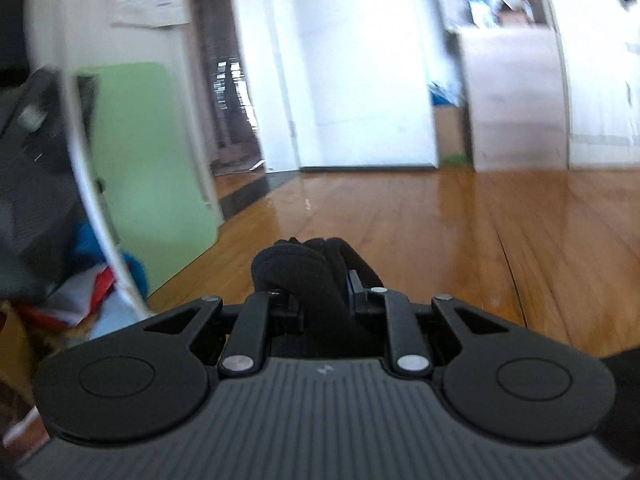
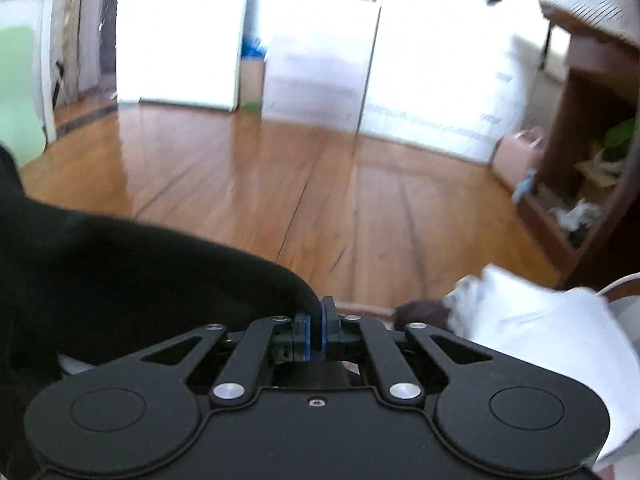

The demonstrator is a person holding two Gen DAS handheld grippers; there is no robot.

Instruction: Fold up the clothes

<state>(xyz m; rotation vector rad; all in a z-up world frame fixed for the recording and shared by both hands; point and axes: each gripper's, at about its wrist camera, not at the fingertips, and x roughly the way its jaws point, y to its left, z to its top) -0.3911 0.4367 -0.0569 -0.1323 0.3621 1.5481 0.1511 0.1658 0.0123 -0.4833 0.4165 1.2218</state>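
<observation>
A: What has the left hand-held gripper (image 1: 320,300) got?
B: A bunched wad of the black garment (image 1: 296,272), clamped between its jaws, above the wooden floor (image 1: 440,232)
A: And the right hand-held gripper (image 2: 316,332)?
B: Pinched tight on the same garment's edge, the cloth draping off to its left; a white cloth (image 2: 532,320) lies just to its right

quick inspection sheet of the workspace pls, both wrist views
surface: wooden floor ahead, glossy, blurred
job's things: black garment held by both; white garment lower right
clutter: colourful clothes pile at left
grippers: left hand-held gripper shut on bunched black garment; right hand-held gripper shut on its edge
cables: nothing seen
surroundings: white door, green panel, wooden cabinet
</observation>
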